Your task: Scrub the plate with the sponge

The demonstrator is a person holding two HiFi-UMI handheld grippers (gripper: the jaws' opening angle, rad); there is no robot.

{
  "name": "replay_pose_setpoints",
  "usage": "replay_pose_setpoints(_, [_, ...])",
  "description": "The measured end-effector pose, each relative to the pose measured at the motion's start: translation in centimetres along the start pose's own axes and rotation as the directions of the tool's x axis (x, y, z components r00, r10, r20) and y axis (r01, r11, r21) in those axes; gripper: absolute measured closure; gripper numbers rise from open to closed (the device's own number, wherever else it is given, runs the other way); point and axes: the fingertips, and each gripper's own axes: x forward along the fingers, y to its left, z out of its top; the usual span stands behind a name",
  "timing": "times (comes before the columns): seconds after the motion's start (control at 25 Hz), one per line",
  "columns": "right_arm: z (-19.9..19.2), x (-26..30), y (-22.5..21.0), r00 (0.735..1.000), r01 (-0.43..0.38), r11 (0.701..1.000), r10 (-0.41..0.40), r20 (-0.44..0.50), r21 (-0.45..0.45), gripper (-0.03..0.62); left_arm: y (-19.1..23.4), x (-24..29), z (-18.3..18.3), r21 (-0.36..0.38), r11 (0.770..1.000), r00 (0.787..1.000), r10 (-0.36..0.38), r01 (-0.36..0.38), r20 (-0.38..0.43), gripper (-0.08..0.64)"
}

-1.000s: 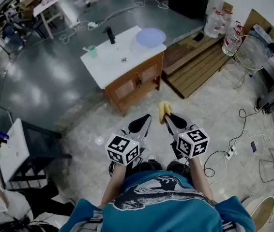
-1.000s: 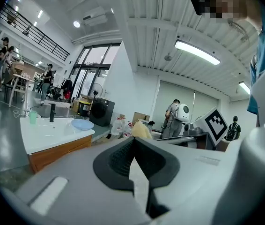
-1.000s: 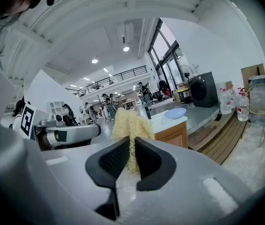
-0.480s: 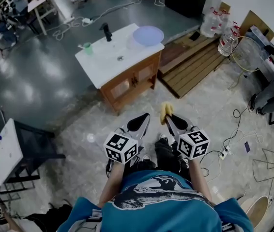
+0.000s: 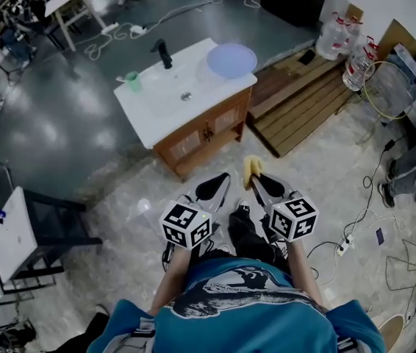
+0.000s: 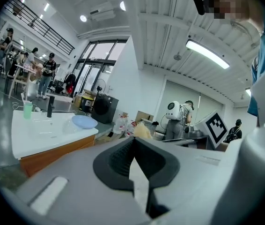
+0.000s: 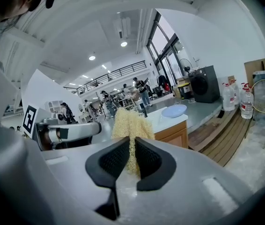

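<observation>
A pale blue plate (image 5: 231, 59) lies on the right end of a white sink counter (image 5: 156, 105) on a wooden cabinet, well ahead of both grippers. My right gripper (image 5: 255, 178) is shut on a yellow fibrous sponge (image 5: 248, 169), which sticks up above the pads (image 7: 129, 123). The left gripper (image 5: 220, 183) is beside it, shut and empty (image 6: 133, 142). Both are held over the floor in front of the person, short of the cabinet. The plate also shows in the left gripper view (image 6: 84, 121) and the right gripper view (image 7: 174, 110).
A black faucet (image 5: 164, 52) and a green cup (image 5: 132, 81) stand on the counter by the basin. A wooden pallet (image 5: 303, 101) lies right of the cabinet, with water bottles (image 5: 340, 31) and a fan (image 5: 388, 87) beyond. Cables and a power strip (image 5: 344, 245) lie on the floor at right.
The person has stepped toward the cabinet; a dark trouser leg now shows between the grippers. Both grippers keep their pose in the picture, the right still holding the sponge.
</observation>
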Motion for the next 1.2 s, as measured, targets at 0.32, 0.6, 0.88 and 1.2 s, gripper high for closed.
replay_pose_setpoints(0.32, [5.7, 5.4, -7.0, 0.999, -0.049, 0.998, 0.049, -0.010, -0.026, 0.558, 4.3, 8.2, 4.2, 0.006, 0.999, 0.999, 0.047, -0.047, 0.021, 0.548])
replay_pose_setpoints(0.6, [9.2, 9.3, -11.9, 0.996, -0.086, 0.996, 0.086, 0.001, -0.013, 0.558, 6.6, 13.4, 5.9, 0.020, 0.996, 0.996, 0.084, -0.084, -0.001, 0.548])
replay_pose_setpoints(0.88, [10.3, 11.2, -14.2, 0.994, -0.108, 0.994, 0.108, -0.004, 0.008, 0.558, 8.0, 15.4, 6.5, 0.021, 0.992, 0.992, 0.127, -0.126, -0.017, 0.548])
replay_pose_setpoints(1.2, [9.6, 12.3, -14.3, 0.993, -0.116, 0.992, 0.117, -0.024, 0.047, 0.558, 9.2, 15.3, 6.5, 0.005, 0.989, 0.988, 0.149, -0.149, -0.040, 0.548])
